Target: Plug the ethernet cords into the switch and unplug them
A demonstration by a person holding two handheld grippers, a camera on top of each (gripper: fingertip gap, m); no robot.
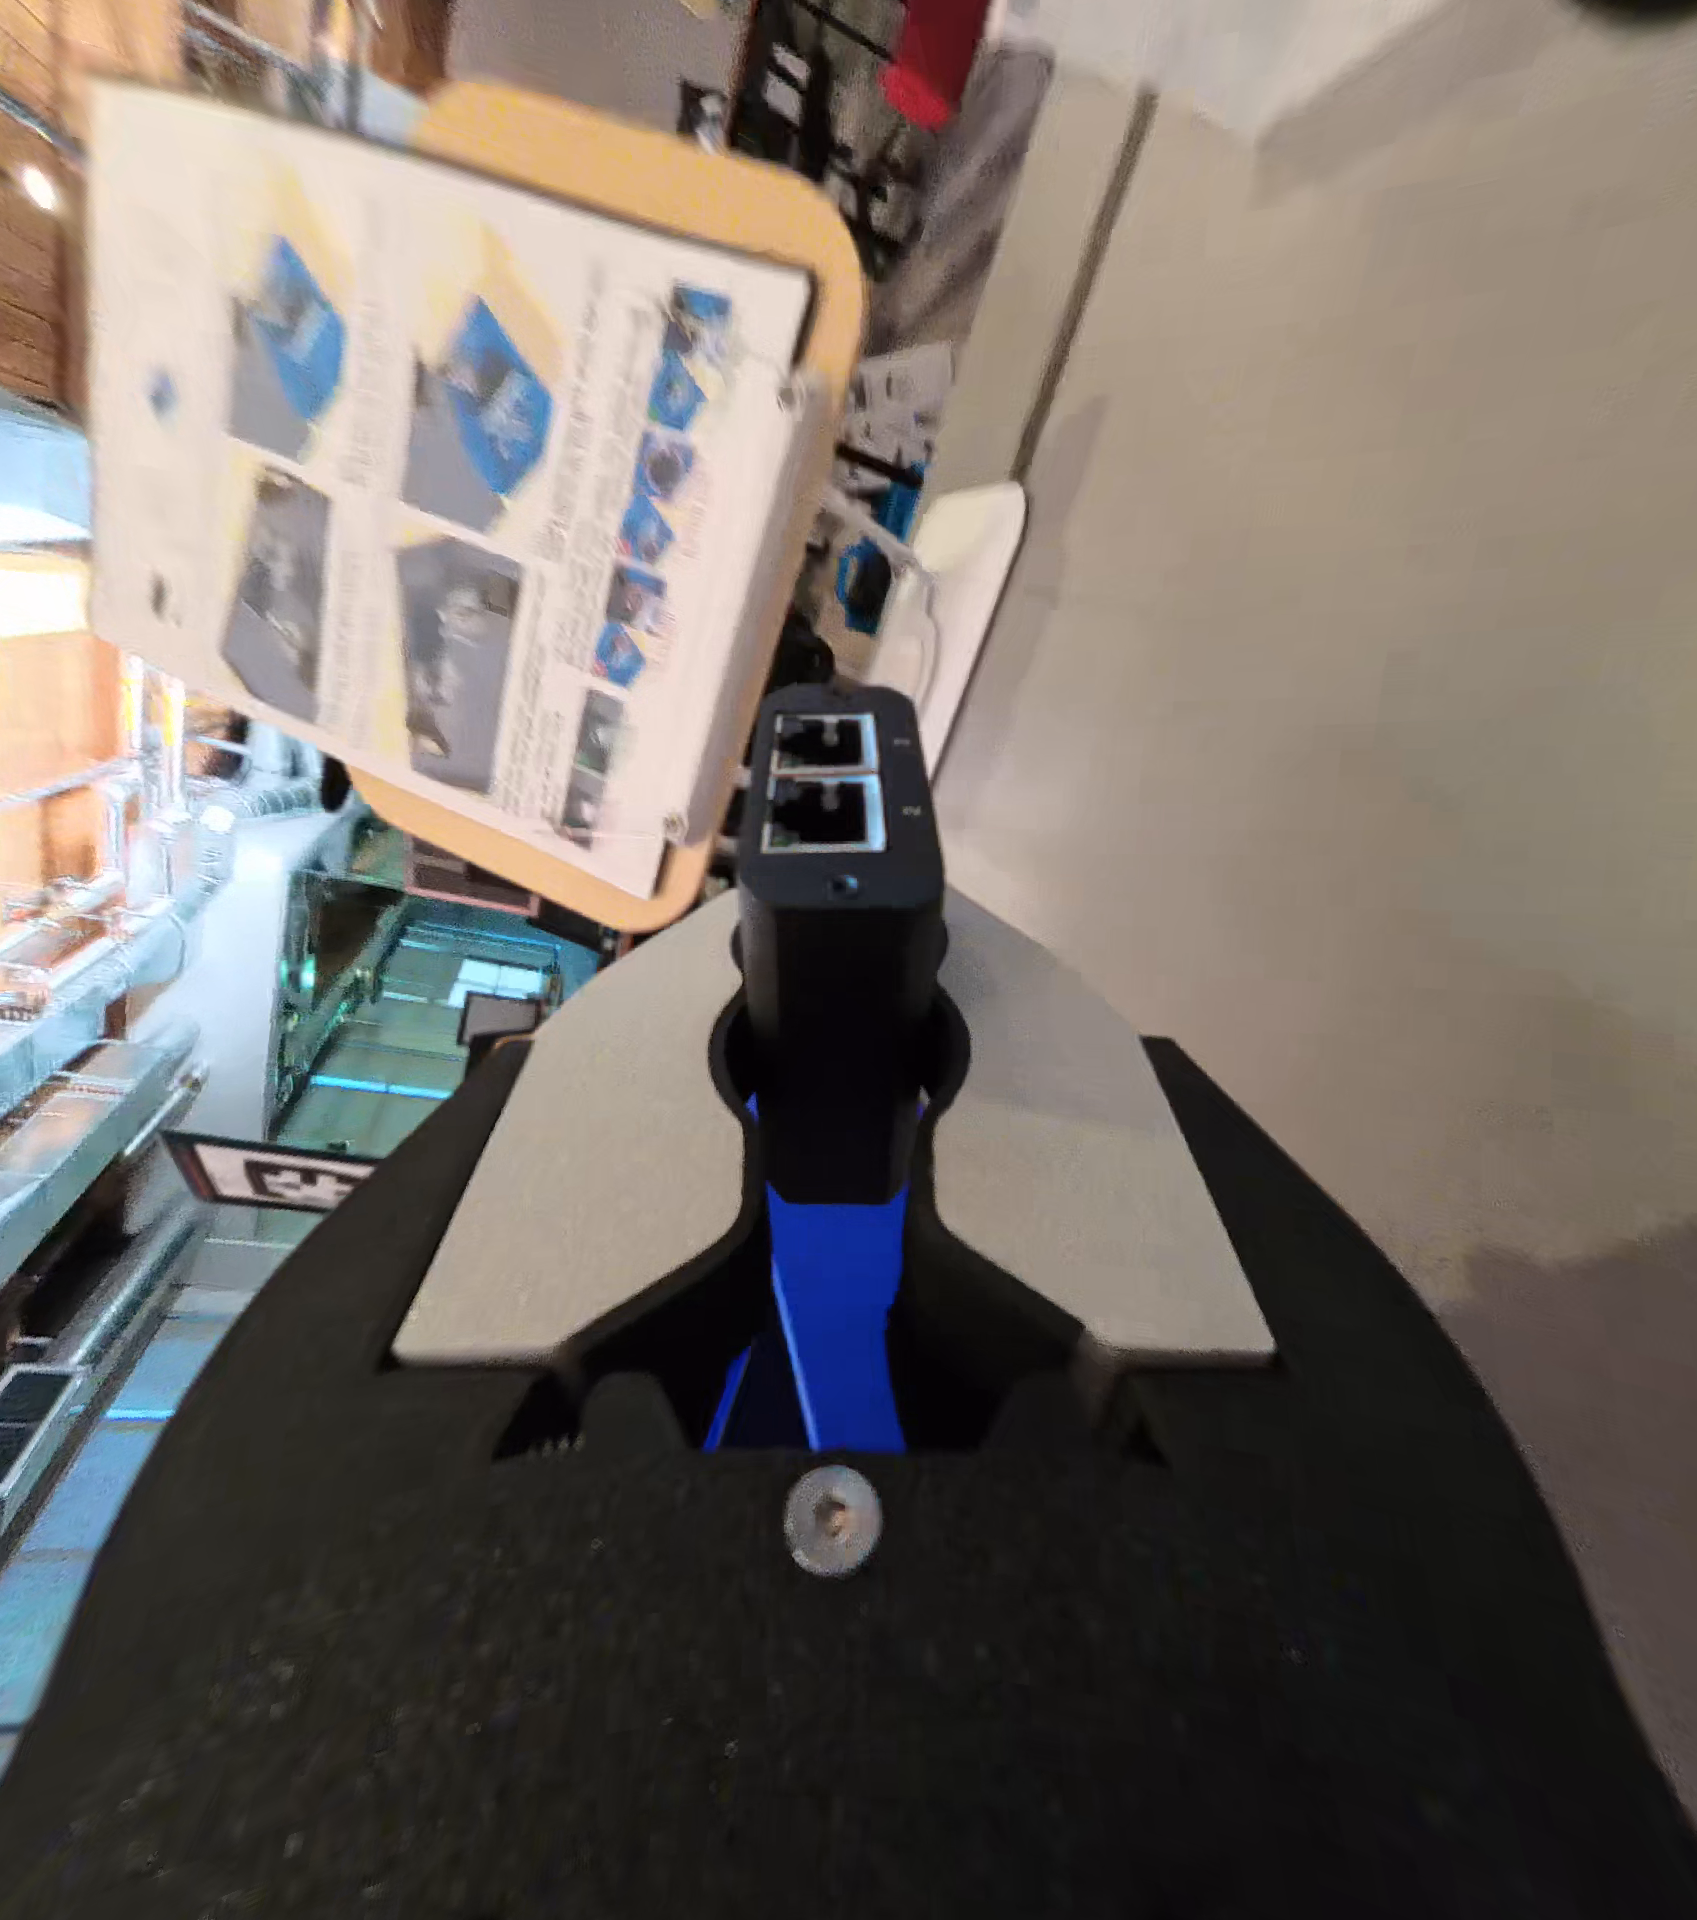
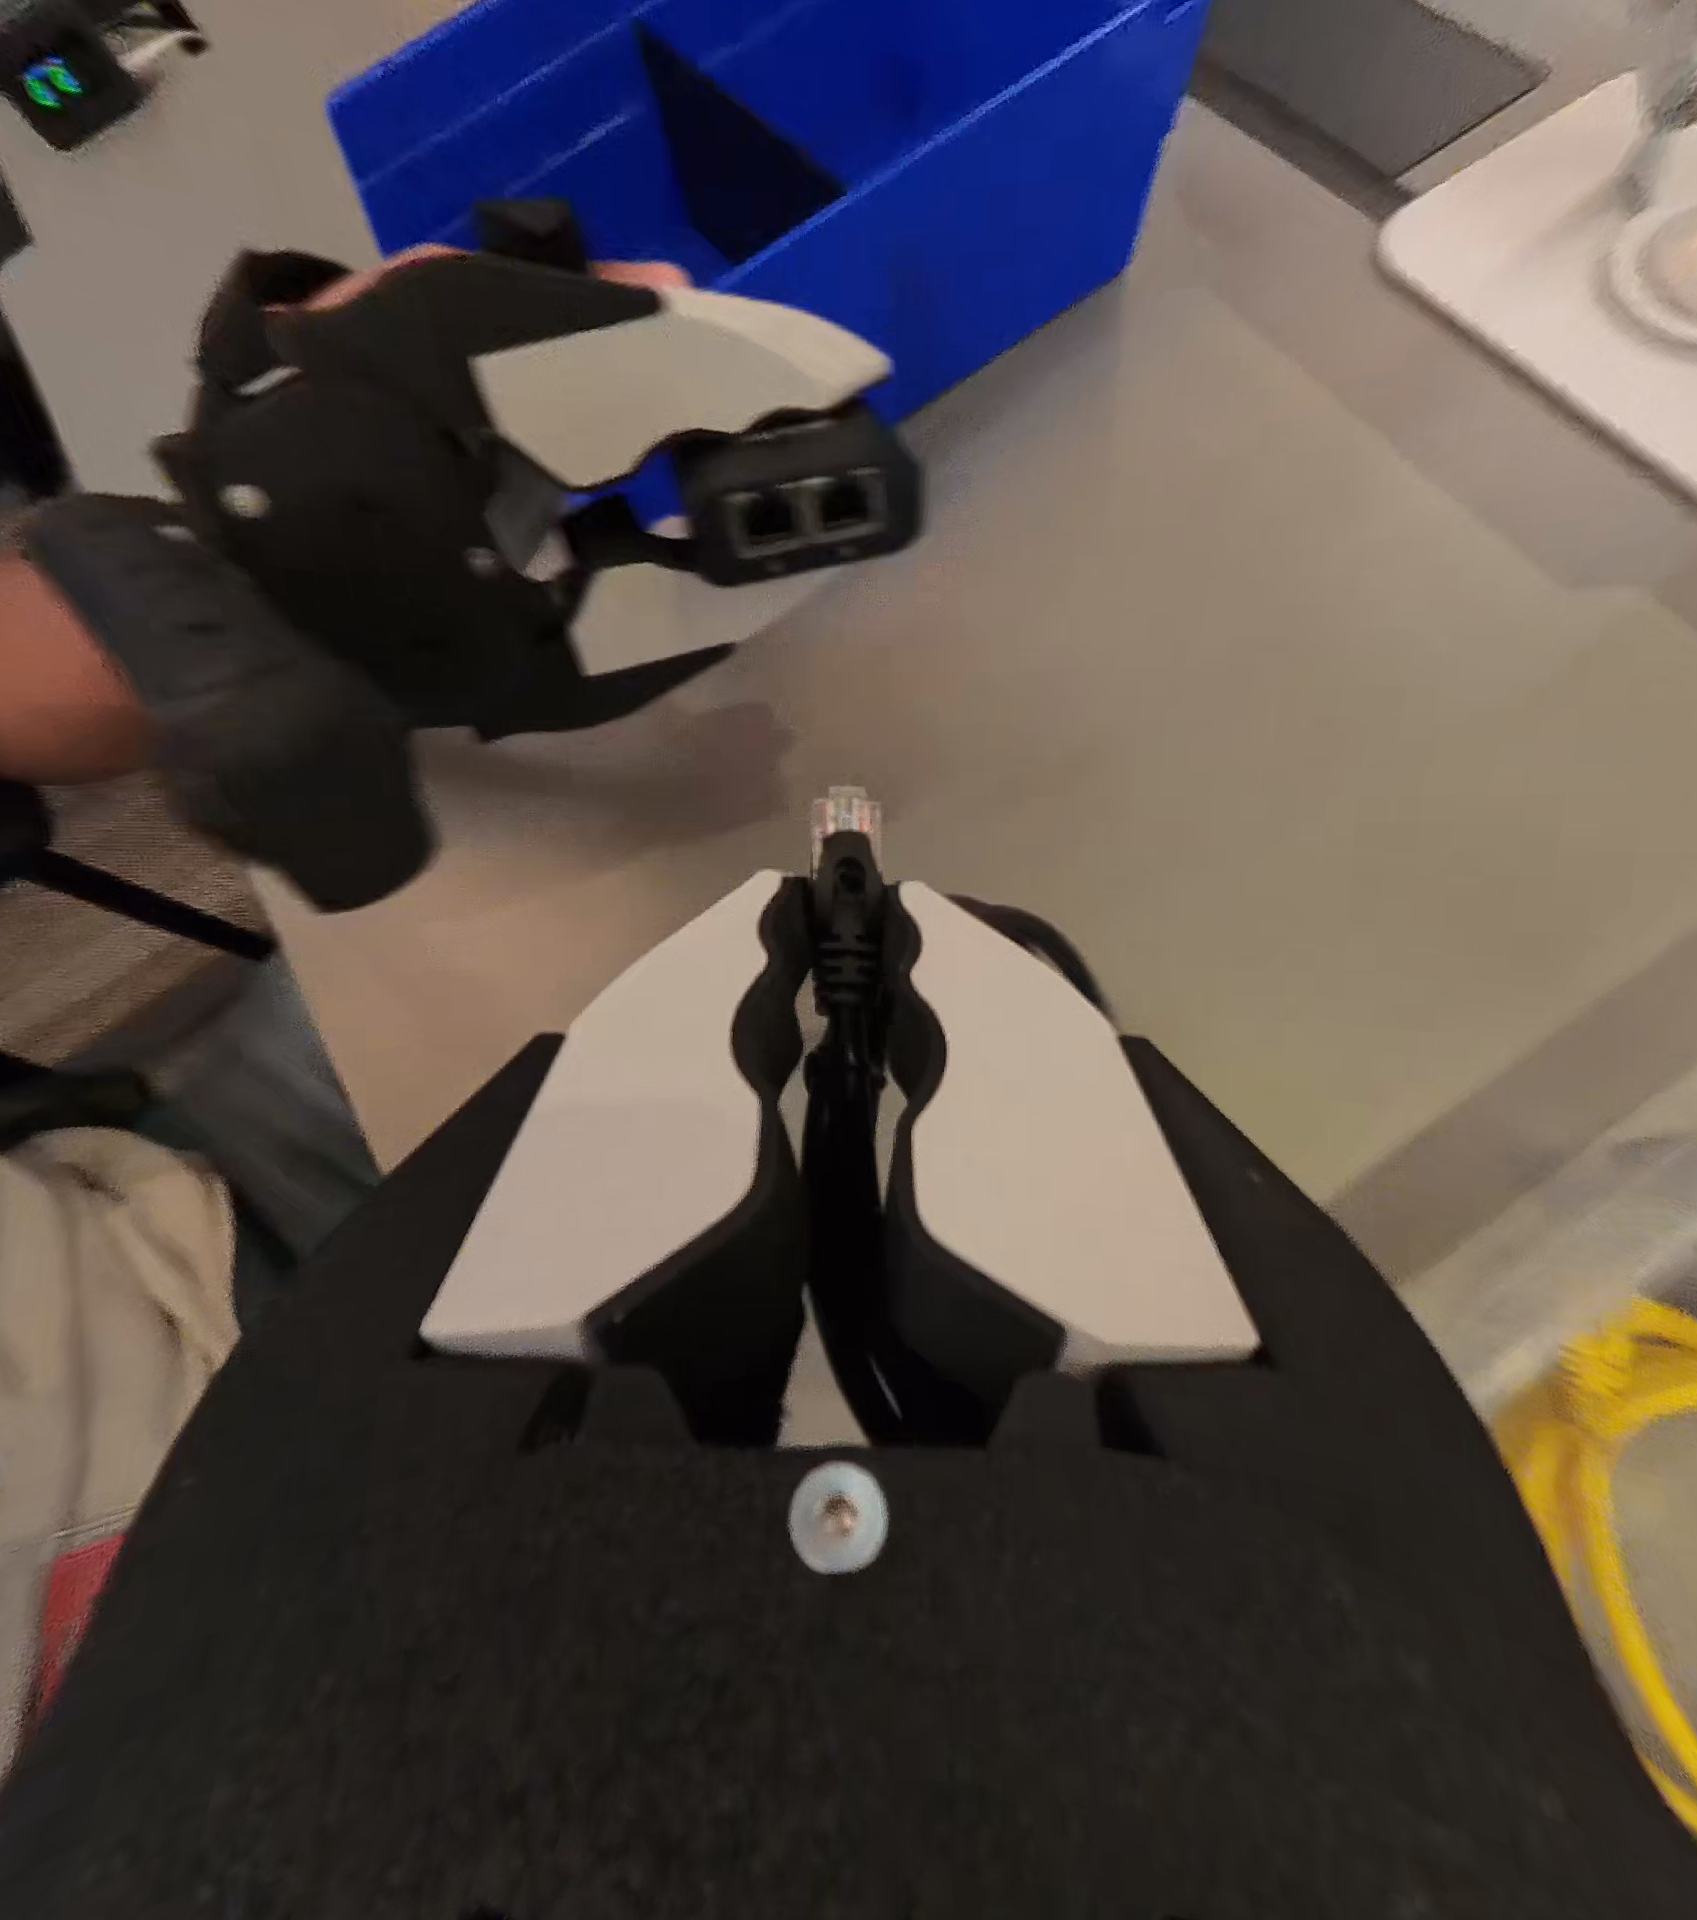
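Note:
My left gripper (image 1: 839,997) is shut on a small black switch (image 1: 836,831). The switch sticks out past the fingertips, with its two empty ports facing away from the camera. In the right wrist view the same left gripper (image 2: 698,488) holds the switch (image 2: 808,504) above the grey table at upper left, ports turned toward me. My right gripper (image 2: 846,904) is shut on a black ethernet cord (image 2: 844,1122) just behind its clear plug (image 2: 846,816). The plug points forward. It is lower than the switch, to its right and apart from it.
A blue bin (image 2: 823,156) stands on the grey table (image 2: 1239,727) behind the switch. A white base (image 2: 1602,312) is at the upper right. A yellow cable coil (image 2: 1654,1507) lies at the lower right. A printed sheet on a wooden board (image 1: 428,457) is ahead of the left gripper. Tip to tip, the grippers are about 12 cm apart.

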